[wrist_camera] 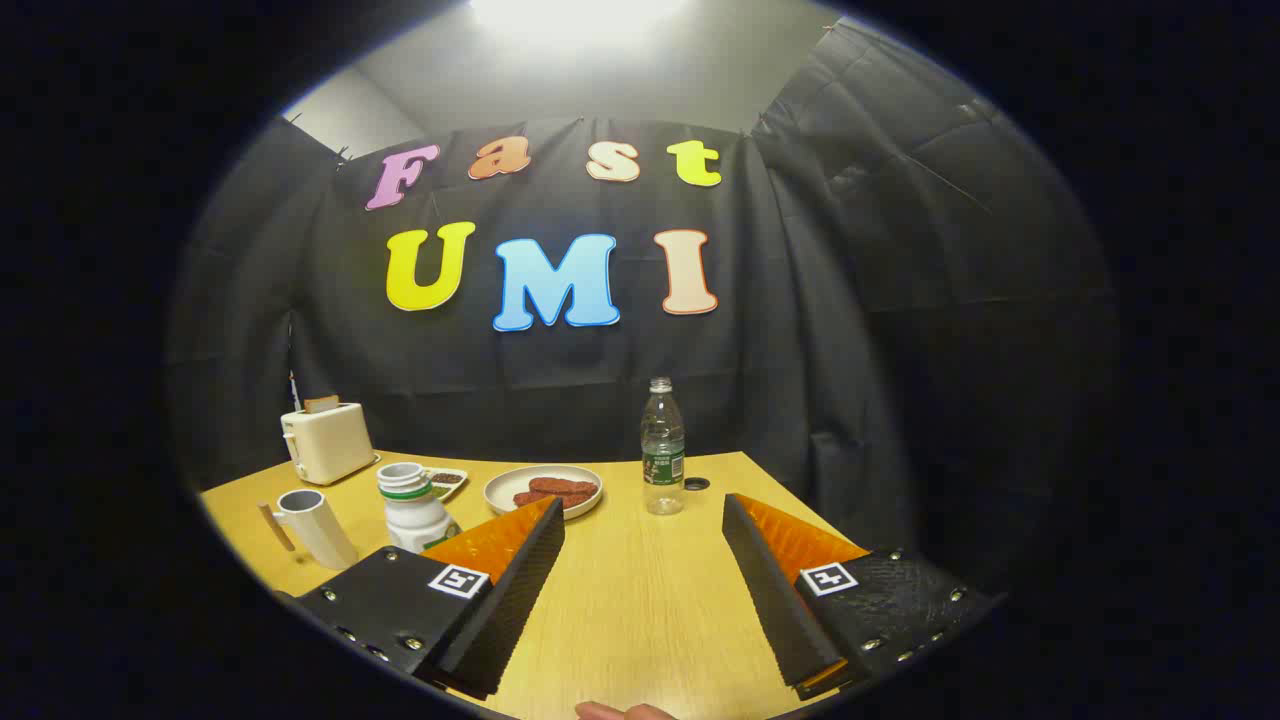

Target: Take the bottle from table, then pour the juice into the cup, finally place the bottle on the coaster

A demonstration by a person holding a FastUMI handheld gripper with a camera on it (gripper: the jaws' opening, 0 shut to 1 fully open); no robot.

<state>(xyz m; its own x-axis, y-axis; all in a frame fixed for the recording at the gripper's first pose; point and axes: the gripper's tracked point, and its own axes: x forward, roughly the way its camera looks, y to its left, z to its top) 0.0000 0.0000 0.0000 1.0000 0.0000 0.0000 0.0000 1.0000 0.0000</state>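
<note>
A clear plastic bottle (662, 447) with a green label and a pale cap stands upright on the wooden table (640, 600), just beyond my fingertips and a little right of the midline between them. A small dark round disc (697, 484) lies right beside its base. A white cup (318, 527) with a wooden handle stands far to the left, beyond my left finger. My gripper (642, 505) is open, fingers spread wide above the table with nothing between them.
A white jar (413, 510) stands next to the cup, close to my left finger. Behind are a plate of sausages (543, 490), a small dish (445, 482) and a toaster (325, 440). Black cloth walls close the table's far and right edges. A person's fingertip (625, 712) shows below.
</note>
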